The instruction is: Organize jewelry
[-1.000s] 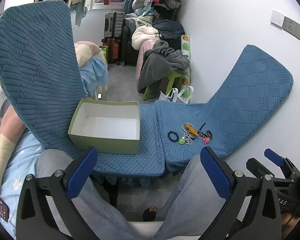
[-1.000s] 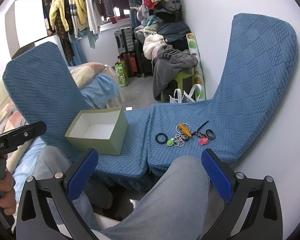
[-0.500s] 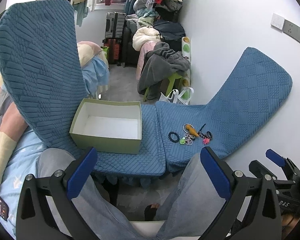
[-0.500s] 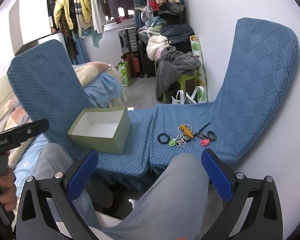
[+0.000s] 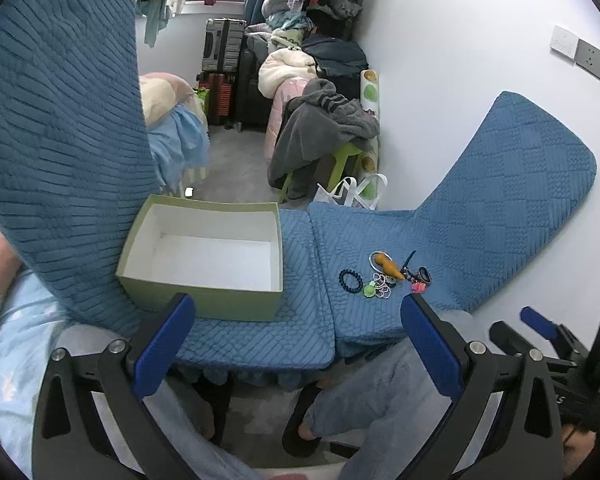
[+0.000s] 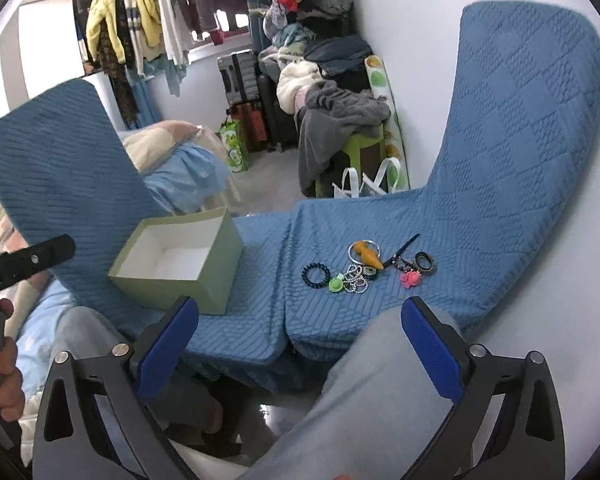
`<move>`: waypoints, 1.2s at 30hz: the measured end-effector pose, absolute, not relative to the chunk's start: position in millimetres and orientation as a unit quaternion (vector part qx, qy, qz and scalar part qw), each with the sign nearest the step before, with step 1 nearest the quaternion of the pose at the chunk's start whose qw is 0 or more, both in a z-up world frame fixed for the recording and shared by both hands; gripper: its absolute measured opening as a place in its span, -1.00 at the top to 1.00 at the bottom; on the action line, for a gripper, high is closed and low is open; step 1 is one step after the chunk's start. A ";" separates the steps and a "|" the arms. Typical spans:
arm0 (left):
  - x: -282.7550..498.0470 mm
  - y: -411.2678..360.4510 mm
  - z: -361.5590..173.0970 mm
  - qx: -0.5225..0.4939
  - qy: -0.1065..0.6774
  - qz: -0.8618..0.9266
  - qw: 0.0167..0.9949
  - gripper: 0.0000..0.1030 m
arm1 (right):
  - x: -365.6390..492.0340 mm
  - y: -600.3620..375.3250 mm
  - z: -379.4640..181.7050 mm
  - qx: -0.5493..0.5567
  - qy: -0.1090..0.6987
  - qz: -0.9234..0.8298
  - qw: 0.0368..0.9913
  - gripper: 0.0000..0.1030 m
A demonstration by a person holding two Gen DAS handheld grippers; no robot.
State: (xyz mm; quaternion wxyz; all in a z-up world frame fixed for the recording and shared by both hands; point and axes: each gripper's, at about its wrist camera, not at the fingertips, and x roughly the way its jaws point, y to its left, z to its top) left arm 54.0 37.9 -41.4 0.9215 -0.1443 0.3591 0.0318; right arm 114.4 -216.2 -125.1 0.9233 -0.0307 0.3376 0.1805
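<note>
While tongs (image 6: 300, 344) agape, jewelry (image 6: 364, 266) ahead

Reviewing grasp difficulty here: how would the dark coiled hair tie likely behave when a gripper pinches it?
The dark coiled hair tie looks like a thin springy loop, so it would probably squash and feel very light. Lying flat on the quilted blue cover, it may be hard to get under.

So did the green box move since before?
No. The green box sits at the same spot on the blue cushion, equally far from the seam beside it; only the camera shifted.
</note>
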 end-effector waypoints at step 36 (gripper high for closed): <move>203.7 -17.0 -190.6 -0.162 0.402 -0.064 0.899 -0.04 | 296.8 -225.5 -292.4 -0.017 0.405 0.220 0.887 0.40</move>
